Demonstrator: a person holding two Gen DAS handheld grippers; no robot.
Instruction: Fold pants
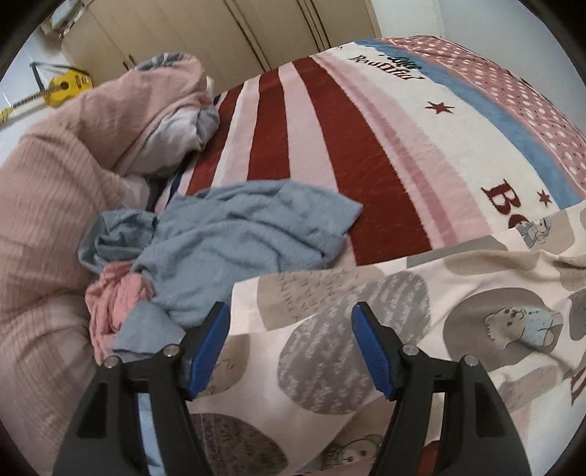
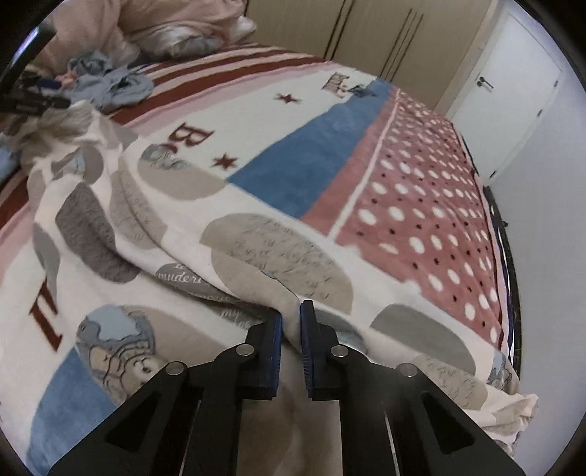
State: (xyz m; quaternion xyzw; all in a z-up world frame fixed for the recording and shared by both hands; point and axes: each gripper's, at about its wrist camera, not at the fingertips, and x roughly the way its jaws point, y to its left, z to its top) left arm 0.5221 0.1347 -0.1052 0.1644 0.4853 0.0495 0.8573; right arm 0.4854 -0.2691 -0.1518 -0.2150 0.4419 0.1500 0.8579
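The pants (image 1: 476, 285) are cream fleece printed with grey circles and little bears, and they lie spread and rumpled across the near part of the bed. My left gripper (image 1: 291, 315) hangs open just over their edge, with nothing between its blue pads (image 1: 210, 344). In the right wrist view the pants (image 2: 238, 249) run from the upper left down to the lower right. My right gripper (image 2: 292, 320) is shut on a raised fold of that fabric, pinched between its blue pads (image 2: 276, 340).
A striped, starred and dotted blanket (image 1: 329, 128) covers the bed. A crumpled blue-grey garment (image 1: 238, 227) and a pink one (image 1: 113, 304) lie left of the pants, beside a pink duvet (image 1: 55, 183). Wardrobe doors (image 1: 219, 29), a yellow guitar (image 1: 66, 86) and a white door (image 2: 505, 91) stand beyond.
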